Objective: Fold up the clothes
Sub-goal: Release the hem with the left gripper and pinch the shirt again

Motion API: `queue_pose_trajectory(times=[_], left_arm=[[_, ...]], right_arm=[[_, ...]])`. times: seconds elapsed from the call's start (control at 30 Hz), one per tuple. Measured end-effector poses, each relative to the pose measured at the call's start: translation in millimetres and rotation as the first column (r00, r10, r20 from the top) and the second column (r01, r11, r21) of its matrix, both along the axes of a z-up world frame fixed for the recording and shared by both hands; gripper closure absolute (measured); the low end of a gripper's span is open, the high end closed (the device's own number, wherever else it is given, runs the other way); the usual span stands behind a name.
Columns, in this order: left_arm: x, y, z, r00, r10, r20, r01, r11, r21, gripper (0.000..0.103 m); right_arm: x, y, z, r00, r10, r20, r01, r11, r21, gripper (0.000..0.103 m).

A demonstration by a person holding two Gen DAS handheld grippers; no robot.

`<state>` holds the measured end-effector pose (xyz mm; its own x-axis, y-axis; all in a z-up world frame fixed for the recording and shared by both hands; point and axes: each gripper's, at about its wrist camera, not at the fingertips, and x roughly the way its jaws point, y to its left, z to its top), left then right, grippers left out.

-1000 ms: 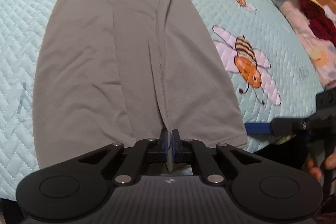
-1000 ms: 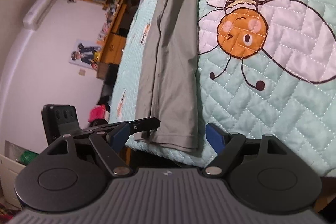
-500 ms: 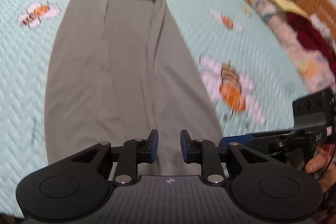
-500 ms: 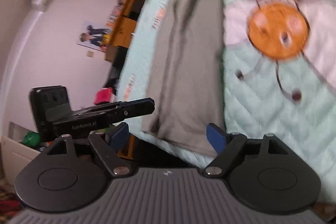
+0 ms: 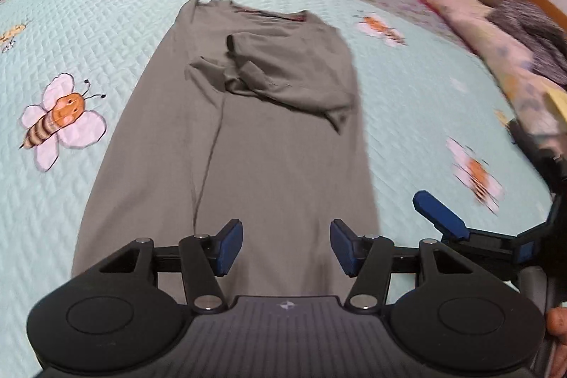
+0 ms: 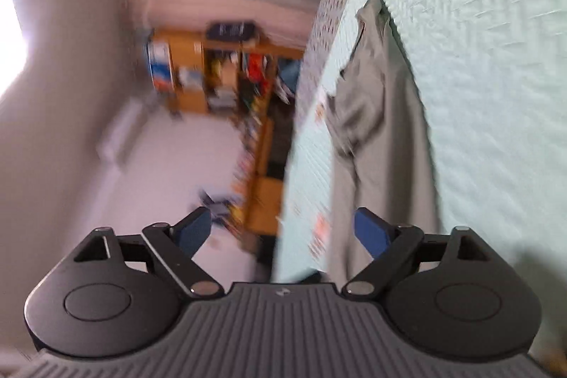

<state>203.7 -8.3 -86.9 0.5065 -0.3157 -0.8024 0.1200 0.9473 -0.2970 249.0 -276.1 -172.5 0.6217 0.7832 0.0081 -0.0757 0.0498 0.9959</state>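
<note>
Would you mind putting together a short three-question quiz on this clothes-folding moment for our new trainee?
1. True or false: the left gripper is clamped on the grey-green garment.
2. Multiple choice: where does the garment lie? A) hanging over a chair B) stretched lengthwise on the bee-patterned quilt C) stuffed in a basket
3. Fill in the blank: on the garment's far end, a bunched ____ is folded inward on top of the body.

Key
1. False: its jaws stand apart, holding nothing. The right gripper is open as well.
2. B
3. sleeve
</note>
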Motion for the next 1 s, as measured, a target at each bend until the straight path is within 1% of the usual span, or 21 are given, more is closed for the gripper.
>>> queue_pose_trajectory(times=[0.07, 0.17, 0.23, 0.3, 0.33, 0.37, 0.4, 0.43, 0.5, 0.6, 0.7, 0.77, 0.8, 0.87, 0.93, 0.97, 1.0], left_arm=[[21.3, -3.4, -8.9, 1.0, 0.009, -0.016, -0.009, 1.0, -0.005, 0.052], [53.2, -8.5, -22.4, 0.999, 0.021, -0.04, -0.022, 1.0, -0.013, 0.058], [74.5, -11.9, -31.3, 0.998, 0.03, -0.056, -0.031, 0.999, -0.018, 0.063], [84.5, -14.7, -35.7, 0.998, 0.02, -0.067, -0.023, 0.999, -0.032, 0.063], [87.2, -15.9, -37.0, 0.997, 0.012, -0.072, -0.015, 0.999, -0.042, 0.063], [89.9, -17.2, -38.2, 0.997, 0.004, -0.076, -0.008, 0.999, -0.051, 0.063], [92.6, -18.5, -39.5, 0.997, -0.005, -0.081, 0.0, 0.998, -0.061, 0.063], [95.3, -19.8, -40.8, 0.996, -0.013, -0.085, 0.007, 0.998, -0.07, 0.063], [100.7, -22.3, -43.3, 0.995, -0.03, -0.094, 0.022, 0.996, -0.089, 0.065], [108.8, -26.2, -47.1, 0.993, -0.056, -0.106, 0.043, 0.992, -0.118, 0.066], [116.9, -30.0, -50.9, 0.99, -0.082, -0.118, 0.064, 0.987, -0.147, 0.066], [122.3, -32.5, -53.4, 0.987, -0.1, -0.125, 0.078, 0.983, -0.166, 0.078], [125.0, -33.8, -54.7, 0.986, -0.108, -0.129, 0.085, 0.981, -0.176, 0.081], [125.5, -31.7, -53.3, 0.987, -0.103, -0.12, 0.081, 0.981, -0.178, 0.087], [124.1, -27.8, -50.4, 0.991, -0.088, -0.104, 0.069, 0.982, -0.174, 0.09], [123.4, -25.8, -48.9, 0.992, -0.08, -0.096, 0.063, 0.983, -0.172, 0.093], [122.7, -23.8, -47.4, 0.993, -0.073, -0.088, 0.057, 0.984, -0.171, 0.097]], right_arm=[[25.0, 4.8, -15.4, 1.0, 0.022, -0.021, -0.02, 0.997, 0.08, 0.013], [43.7, 9.2, -45.9, 0.994, 0.105, -0.023, -0.101, 0.988, 0.118, 0.012], [41.7, 4.7, -63.9, 0.993, 0.115, 0.024, -0.118, 0.974, 0.193, 0.017], [38.4, -0.6, -81.6, 0.99, 0.117, 0.077, -0.134, 0.952, 0.274, 0.016], [40.4, 0.9, -79.9, 0.988, 0.131, 0.084, -0.148, 0.959, 0.241, 0.017], [43.4, 3.4, -75.1, 0.985, 0.149, 0.084, -0.163, 0.969, 0.188, 0.022], [46.4, 6.0, -70.4, 0.982, 0.168, 0.084, -0.178, 0.975, 0.133, 0.025], [47.1, 7.4, -66.8, 0.98, 0.177, 0.088, -0.186, 0.977, 0.104, 0.027], [47.3, 9.4, -60.3, 0.976, 0.192, 0.098, -0.198, 0.978, 0.059, 0.028], [44.0, 5.2, -48.1, 0.975, 0.178, 0.132, -0.177, 0.984, -0.024, 0.031], [37.4, 3.4, -44.2, 0.974, 0.19, 0.126, -0.184, 0.981, -0.057, 0.033], [37.3, 6.3, -47.9, 0.976, 0.189, 0.111, -0.186, 0.982, -0.041, 0.034], [32.6, 2.5, -51.7, 0.977, 0.186, 0.101, -0.186, 0.983, -0.01, 0.034], [27.3, -8.2, -60.5, 0.981, 0.176, 0.083, -0.183, 0.98, 0.084, 0.034], [26.2, -17.3, -72.5, 0.983, 0.169, 0.07, -0.179, 0.967, 0.181, 0.033], [25.4, -21.6, -76.4, 0.984, 0.166, 0.067, -0.177, 0.963, 0.204, 0.033], [24.4, -22.8, -77.1, 0.984, 0.166, 0.07, -0.177, 0.963, 0.205, 0.033]])
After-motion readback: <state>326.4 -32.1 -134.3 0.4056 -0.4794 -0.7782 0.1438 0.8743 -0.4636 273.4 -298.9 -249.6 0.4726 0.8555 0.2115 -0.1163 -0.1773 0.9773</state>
